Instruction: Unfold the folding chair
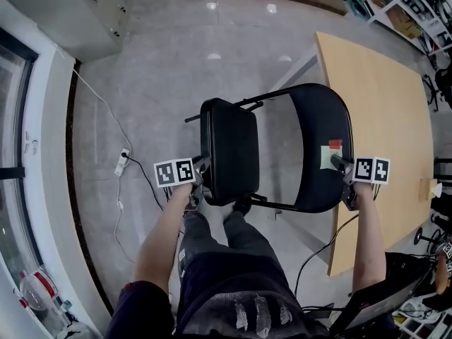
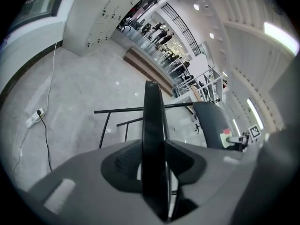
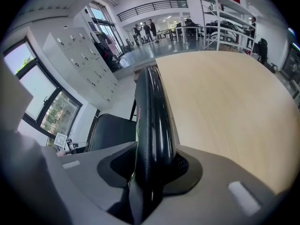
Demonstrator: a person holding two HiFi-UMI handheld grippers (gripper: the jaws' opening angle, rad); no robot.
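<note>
A black folding chair stands partly spread in front of me on the grey floor. In the head view its seat (image 1: pixel 229 150) is at the left and its rounded backrest (image 1: pixel 321 147) at the right, joined by thin black tubes. My left gripper (image 1: pixel 200 182) is shut on the seat's near edge, which runs up between the pads as a thin black slab (image 2: pixel 153 139). My right gripper (image 1: pixel 344 171) is shut on the backrest's rim (image 3: pixel 151 116), beside a pale label with red tape (image 1: pixel 330 154). Each gripper view shows the chair's other panel off to the side.
A light wooden table (image 1: pixel 388 133) stands close along the backrest's right side. A white power strip (image 1: pixel 121 162) and its cables lie on the floor at the left, near the window wall. White lockers (image 1: pixel 106 6) stand at the far left. My legs (image 1: pixel 226 246) are just below the chair.
</note>
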